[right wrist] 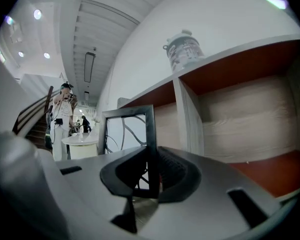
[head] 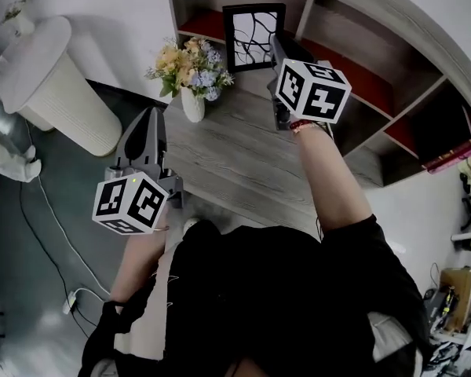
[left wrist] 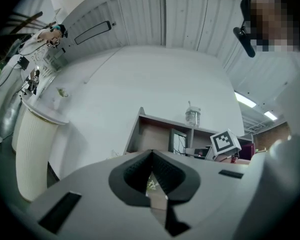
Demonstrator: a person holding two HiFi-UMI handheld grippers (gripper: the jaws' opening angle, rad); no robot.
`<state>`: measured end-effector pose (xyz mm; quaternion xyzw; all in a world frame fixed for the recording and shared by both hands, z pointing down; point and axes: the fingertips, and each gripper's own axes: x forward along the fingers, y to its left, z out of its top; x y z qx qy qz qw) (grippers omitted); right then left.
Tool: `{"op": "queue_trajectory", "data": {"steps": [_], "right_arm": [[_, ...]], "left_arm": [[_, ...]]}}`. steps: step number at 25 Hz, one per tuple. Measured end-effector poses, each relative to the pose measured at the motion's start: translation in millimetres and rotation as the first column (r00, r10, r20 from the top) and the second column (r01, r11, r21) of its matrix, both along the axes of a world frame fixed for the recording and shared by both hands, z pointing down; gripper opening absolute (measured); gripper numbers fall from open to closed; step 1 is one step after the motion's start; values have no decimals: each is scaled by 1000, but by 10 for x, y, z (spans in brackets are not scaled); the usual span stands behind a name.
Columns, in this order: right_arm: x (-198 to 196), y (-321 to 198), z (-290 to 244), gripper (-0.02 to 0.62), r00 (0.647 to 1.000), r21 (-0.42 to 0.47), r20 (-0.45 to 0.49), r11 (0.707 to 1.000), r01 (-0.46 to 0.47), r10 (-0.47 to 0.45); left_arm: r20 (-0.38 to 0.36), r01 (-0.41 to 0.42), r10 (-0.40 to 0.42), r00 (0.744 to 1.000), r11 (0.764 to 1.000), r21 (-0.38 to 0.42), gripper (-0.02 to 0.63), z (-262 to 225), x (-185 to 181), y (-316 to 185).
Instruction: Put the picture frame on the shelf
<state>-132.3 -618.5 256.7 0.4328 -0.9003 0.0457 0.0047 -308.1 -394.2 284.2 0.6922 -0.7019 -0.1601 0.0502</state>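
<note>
**Entry: frame clamped in right claw at the shelf**

The right gripper (head: 278, 52) is recorded as closed on the picture frame (head: 253, 36). In the right gripper view, the frame's right-hand upright bar (right wrist: 150, 134) is seen pinched between the two dark pads of the right gripper (right wrist: 149, 178). The rest of the frame extends to the left of the jaws and rises above them. The frame is held upright, with its glazed face (white, with dark curved lines) turned toward the person.

Just ahead of the claw, the shelf (right wrist: 230, 119) is observed, and a vertical divider stands just right of the clamped bar. Whether the frame's lower edge is touching the shelf board (head: 243, 140) could not be determined. A jar (right wrist: 183, 49) is noted above the claw, on the shelf's top.

The left gripper (head: 146, 120) is held low, well apart from the frame. Its jaws (left wrist: 151, 176) are seen meeting at the tips, with nothing caught between them. A vase of flowers (head: 192, 81) is noted left of the right claw, near the frame.
</note>
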Motion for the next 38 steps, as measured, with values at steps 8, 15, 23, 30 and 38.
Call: {"op": "queue_trajectory", "data": {"steps": [8, 15, 23, 30, 38], "right_arm": [[-200, -276, 84, 71, 994, -52, -39, 993, -103, 102], [-327, -449, 134, 71, 982, -101, -67, 978, -184, 178], [-498, -611, 145, 71, 969, -160, -132, 960, -229, 209], [-562, -713, 162, 69, 930, -123, -281, 952, -280, 237], [-565, -835, 302, 67, 895, -158, -359, 928, -337, 264]], "left_arm": [[-5, -100, 100, 995, 995, 12, 11, -132, -339, -513], [-13, -144, 145, 989, 989, 40, 11, -230, -685, -722], [-38, -204, 206, 978, 978, 53, 12, -247, -948, -917], [-77, -239, 244, 967, 969, 67, 11, -188, -1070, -1019], [-98, -253, 259, 961, 965, 73, 11, -142, -1200, -1067]]}}
